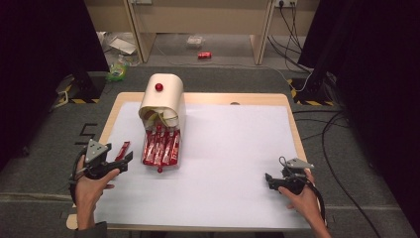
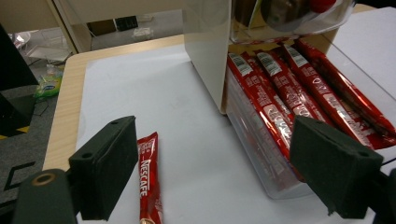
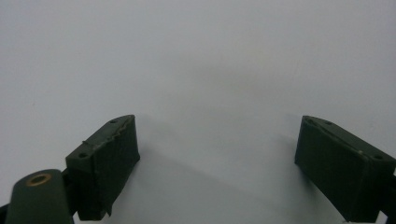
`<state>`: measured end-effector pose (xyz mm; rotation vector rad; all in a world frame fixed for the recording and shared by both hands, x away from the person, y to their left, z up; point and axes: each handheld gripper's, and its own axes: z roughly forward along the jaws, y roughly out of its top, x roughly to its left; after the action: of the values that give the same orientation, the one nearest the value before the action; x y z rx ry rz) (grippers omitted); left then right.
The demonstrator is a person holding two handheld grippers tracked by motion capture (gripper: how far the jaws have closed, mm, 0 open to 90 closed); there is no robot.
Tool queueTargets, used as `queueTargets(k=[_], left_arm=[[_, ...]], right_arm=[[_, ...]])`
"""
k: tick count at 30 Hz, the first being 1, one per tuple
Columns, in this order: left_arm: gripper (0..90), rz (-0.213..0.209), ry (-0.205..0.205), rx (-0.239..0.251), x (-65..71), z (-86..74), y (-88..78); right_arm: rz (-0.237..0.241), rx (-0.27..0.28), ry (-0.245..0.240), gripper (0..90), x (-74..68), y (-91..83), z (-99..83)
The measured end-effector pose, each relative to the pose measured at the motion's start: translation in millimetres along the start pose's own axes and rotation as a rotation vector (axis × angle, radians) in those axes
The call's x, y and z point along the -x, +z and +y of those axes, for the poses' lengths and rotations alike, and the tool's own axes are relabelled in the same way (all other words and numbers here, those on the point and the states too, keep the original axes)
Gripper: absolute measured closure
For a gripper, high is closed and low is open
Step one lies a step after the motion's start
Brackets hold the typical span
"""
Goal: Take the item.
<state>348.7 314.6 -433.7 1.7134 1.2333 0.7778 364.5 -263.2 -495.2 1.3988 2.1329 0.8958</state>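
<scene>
From the high view, my left gripper hovers just beside the single red foil coffee stick lying left of the cream dispenser box; my right gripper sits well apart, spread and empty. In the left gripper view, my jaws stand wide, holding nothing, the stick lying lengthwise by the left jaw. In the right gripper view, bare white mat.
</scene>
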Motion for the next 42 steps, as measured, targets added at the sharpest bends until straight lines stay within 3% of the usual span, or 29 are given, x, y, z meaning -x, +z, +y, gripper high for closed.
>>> queueTargets(k=[5,10,18,22,42], left_arm=[[15.4,-0.010,-0.053,0.049,6.5,0.1,0.5],[15.4,0.009,-0.011,0.043,16.7,0.1,2.2],[15.5,0.006,-0.003,0.066,29.0,-7.8,0.1],[15.7,0.024,0.000,0.069,32.0,-17.2,-0.6],[15.7,0.034,0.036,0.086,37.3,-44.0,-11.7]], right_arm=[[0.000,0.000,0.000,13.9,0.0,0.0,0.0],[0.000,0.000,0.000,13.9,0.0,0.0,0.0],[0.000,0.000,0.000,13.9,0.0,0.0,0.0],[0.000,0.000,-0.001,13.9,0.0,0.0,-0.1],[0.000,0.000,0.000,13.8,0.0,0.0,0.0]])
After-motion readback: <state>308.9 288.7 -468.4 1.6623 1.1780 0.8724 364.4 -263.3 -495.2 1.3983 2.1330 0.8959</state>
